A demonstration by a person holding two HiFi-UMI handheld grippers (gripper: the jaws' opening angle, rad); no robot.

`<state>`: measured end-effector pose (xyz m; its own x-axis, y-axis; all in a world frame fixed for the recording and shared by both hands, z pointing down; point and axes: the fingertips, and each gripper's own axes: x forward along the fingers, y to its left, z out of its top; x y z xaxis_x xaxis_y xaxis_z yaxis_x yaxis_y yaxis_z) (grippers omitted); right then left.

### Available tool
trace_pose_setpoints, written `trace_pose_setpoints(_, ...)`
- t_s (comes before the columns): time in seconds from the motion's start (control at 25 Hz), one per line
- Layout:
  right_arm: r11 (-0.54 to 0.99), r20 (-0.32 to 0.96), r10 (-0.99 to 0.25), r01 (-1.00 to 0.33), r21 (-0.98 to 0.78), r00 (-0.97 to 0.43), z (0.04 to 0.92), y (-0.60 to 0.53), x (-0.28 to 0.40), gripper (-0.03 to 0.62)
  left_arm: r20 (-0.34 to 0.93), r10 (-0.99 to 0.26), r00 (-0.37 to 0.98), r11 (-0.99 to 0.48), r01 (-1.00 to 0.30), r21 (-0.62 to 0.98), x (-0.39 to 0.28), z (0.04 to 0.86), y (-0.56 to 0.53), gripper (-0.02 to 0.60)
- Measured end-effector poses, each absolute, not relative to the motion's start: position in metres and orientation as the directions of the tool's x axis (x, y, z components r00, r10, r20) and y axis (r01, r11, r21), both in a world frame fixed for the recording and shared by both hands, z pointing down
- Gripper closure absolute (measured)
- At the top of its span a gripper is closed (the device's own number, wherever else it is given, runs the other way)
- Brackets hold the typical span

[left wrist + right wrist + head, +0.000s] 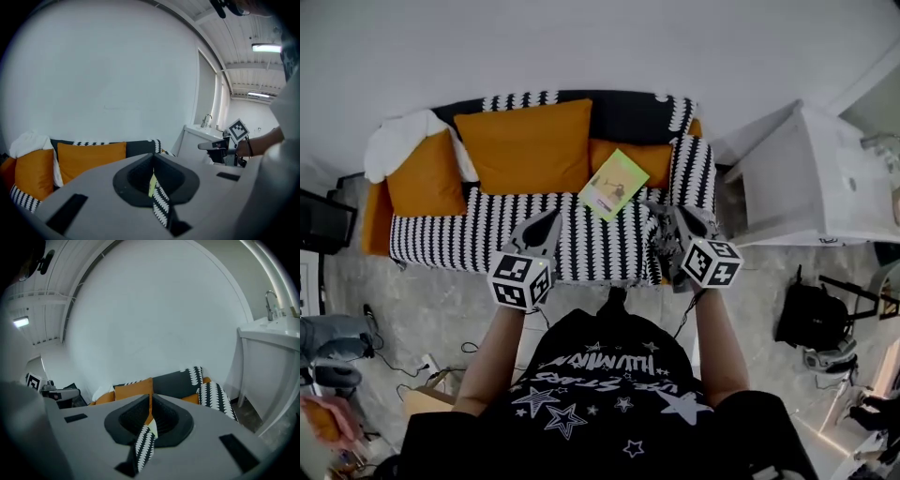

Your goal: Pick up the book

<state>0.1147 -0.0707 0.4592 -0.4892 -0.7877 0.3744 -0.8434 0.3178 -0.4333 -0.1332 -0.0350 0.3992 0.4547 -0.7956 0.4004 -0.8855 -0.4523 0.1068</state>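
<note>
A light green book (614,184) lies flat on the seat of the black-and-white patterned sofa (487,239), right of the middle, just in front of an orange cushion. Both grippers hover over the sofa's front edge, short of the book. My left gripper (551,217) is below and left of it, my right gripper (662,212) below and right. The left gripper view shows those jaws (153,159) meeting at the tip with nothing held; a sliver of the book (152,185) shows through the slit. The right gripper (150,397) is shut and empty too.
Orange cushions (525,145) line the sofa back, with a white cloth (394,141) at its left end. A white counter with a sink (811,178) stands right of the sofa. A black bag (811,323) and cables lie on the floor; a dark object (323,220) stands at far left.
</note>
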Motion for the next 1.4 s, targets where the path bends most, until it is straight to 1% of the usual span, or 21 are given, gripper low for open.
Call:
trace_pose_setpoints(0.2, 0.385, 0.363, -0.768, -0.834, -0.395, -0.527, 0.451, -0.093, 0.112, 0.56, 0.379, -0.818, 0.432, -0.428, -0.898, 0.1, -0.124, 0.391, -0.054, 0.574)
trace_pose_setpoints(0.48, 0.396, 0.337, -0.769, -0.819, -0.416, -0.543, 0.442, -0.101, 0.103, 0.56, 0.4, -0.798, 0.452, -0.459, -0.884, 0.082, -0.111, 0.392, -0.064, 0.574)
trace_pose_setpoints(0.68, 0.356, 0.345, -0.783, -0.828, -0.434, -0.517, 0.446, -0.098, 0.113, 0.56, 0.418, -0.771, 0.481, -0.49, -0.867, 0.093, -0.103, 0.4, -0.068, 0.574)
trace_pose_setpoints(0.92, 0.272, 0.378, -0.806, -0.853, -0.446, -0.455, 0.459, -0.102, 0.133, 0.56, 0.445, -0.729, 0.52, -0.534, -0.839, 0.106, -0.095, 0.413, -0.087, 0.574)
trace_pose_setpoints(1.16, 0.195, 0.415, -0.816, -0.868, -0.458, -0.402, 0.473, -0.115, 0.13, 0.56, 0.469, -0.684, 0.558, -0.574, -0.809, 0.125, -0.098, 0.424, -0.112, 0.574)
trace_pose_setpoints(1.4, 0.14, 0.42, -0.838, -0.881, -0.452, -0.349, 0.466, -0.137, 0.12, 0.56, 0.478, -0.637, 0.605, -0.624, -0.768, 0.143, -0.11, 0.428, -0.147, 0.574)
